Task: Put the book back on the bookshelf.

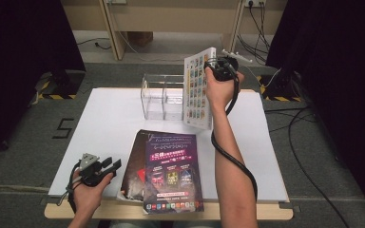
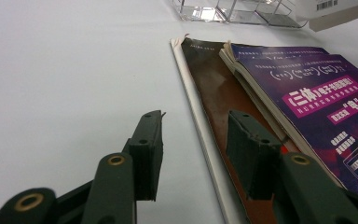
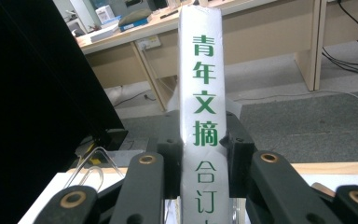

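The white book (image 3: 200,112) is running off the bottom edge between the right tool's (image 3: 200,140) pads, hiding the clear rack (image 1: 164,97) behind it. Beside the left tool (image 2: 193,144), the purple book (image 2: 317,107) is covering most of the brown one (image 2: 214,93).

Each hand carries a black two-jaw gripper. The left gripper (image 1: 108,166) bears a grey three-cornered plate on top, and a black cable loops from its body past the wrist. The right gripper (image 1: 217,62) trails a thick black cable along the forearm. In the gripper views, the jaws are dark, matte, flat-faced blocks on paired link arms — each arm pinned by brass-coloured ringed pivots, with small recessed screw holes in the pads. Both forearms are bare — no sleeves visible.
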A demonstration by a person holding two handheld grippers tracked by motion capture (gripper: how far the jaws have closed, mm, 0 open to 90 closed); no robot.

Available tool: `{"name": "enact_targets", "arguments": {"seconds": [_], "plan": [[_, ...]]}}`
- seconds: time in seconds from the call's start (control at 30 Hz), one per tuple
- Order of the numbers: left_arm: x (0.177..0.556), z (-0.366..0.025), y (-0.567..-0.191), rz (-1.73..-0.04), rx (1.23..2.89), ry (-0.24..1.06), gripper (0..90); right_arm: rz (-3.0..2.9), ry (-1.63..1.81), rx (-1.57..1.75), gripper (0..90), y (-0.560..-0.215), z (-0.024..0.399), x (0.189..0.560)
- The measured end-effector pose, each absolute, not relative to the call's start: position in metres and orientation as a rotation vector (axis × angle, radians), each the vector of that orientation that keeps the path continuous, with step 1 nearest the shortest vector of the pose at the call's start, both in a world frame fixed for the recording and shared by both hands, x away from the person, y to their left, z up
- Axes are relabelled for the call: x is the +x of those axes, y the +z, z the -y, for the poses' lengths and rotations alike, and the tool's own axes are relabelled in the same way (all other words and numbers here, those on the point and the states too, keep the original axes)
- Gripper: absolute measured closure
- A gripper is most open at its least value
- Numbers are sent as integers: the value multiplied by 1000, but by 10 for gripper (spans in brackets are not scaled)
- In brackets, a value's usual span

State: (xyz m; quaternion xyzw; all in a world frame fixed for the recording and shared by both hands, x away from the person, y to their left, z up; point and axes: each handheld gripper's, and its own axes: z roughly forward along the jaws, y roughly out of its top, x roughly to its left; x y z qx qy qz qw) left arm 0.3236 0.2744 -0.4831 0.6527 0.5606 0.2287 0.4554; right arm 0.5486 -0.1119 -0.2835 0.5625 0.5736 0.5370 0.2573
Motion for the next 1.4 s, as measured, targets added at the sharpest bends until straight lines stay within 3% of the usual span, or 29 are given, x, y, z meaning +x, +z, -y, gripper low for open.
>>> {"name": "enact_targets", "arguments": {"seconds": [1.13,1.4], "plan": [[325,-277,-483,-1386,1599,563,564,-1502,1474,1491,740,-285,98,579],[325,-277,-484,-1382,1603,561,566,-1518,1452,1438,738,-299,94,581]]}}
